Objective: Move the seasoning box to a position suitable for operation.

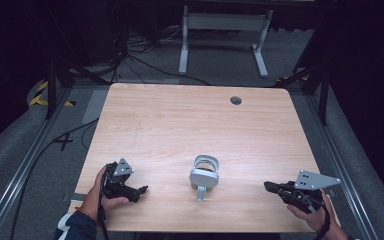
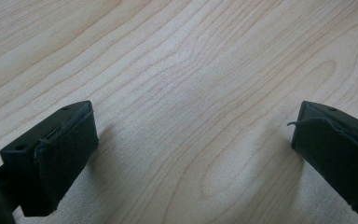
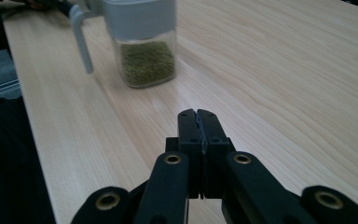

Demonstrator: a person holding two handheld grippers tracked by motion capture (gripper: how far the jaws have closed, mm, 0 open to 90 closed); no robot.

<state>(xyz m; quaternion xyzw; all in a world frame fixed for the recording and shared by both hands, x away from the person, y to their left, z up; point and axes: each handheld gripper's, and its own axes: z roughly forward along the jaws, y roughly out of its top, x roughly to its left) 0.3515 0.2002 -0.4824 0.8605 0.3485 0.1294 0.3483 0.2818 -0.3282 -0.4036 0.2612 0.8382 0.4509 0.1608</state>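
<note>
- Left hand [image 1: 101, 196] at the near-left table edge, dark sleeve with white stripe, wrapped around the left hand-held gripper [image 1: 141, 190]; jaws point right, toward the table's middle.
- Left hand-held gripper is open: in the left gripper view [image 2: 193, 140] its 2 black jaws stand wide apart just above bare wood, with nothing between them.
- Grey three-cornered plate on top of the left hand-held gripper, tilted.
- Right hand [image 1: 316, 216] at the near-right table edge holds the right hand-held gripper [image 1: 268, 186]; jaws point left, toward the table's middle.
- Right hand-held gripper is closed on nothing: in the right gripper view [image 3: 199, 115] the 2 jaws press together, no gap, brass-coloured pivots on the black links.
- Grey plate on the right hand-held gripper too, lying flatter.
- Table [image 1: 180, 120]: light wood grain, rounded corners.
- Jar [image 1: 203, 176] stands upright on the table, near edge, about midway between the 2 grippers and well apart from both.
- Jar detail from the right gripper view [image 3: 142, 37]: clear body, green-brown grainy fill in the lower part, grey-white lid, pale handle [image 3: 80, 37] hanging down one side. Slightly blurred.
- In the high view the handle points toward the near edge.
- Dark round hole [image 1: 235, 100] in the table near the far-right corner.
- Beyond the table: grey carpet floor, black cables [image 1: 145, 65], white frame legs [image 1: 225, 30], dark surroundings.
</note>
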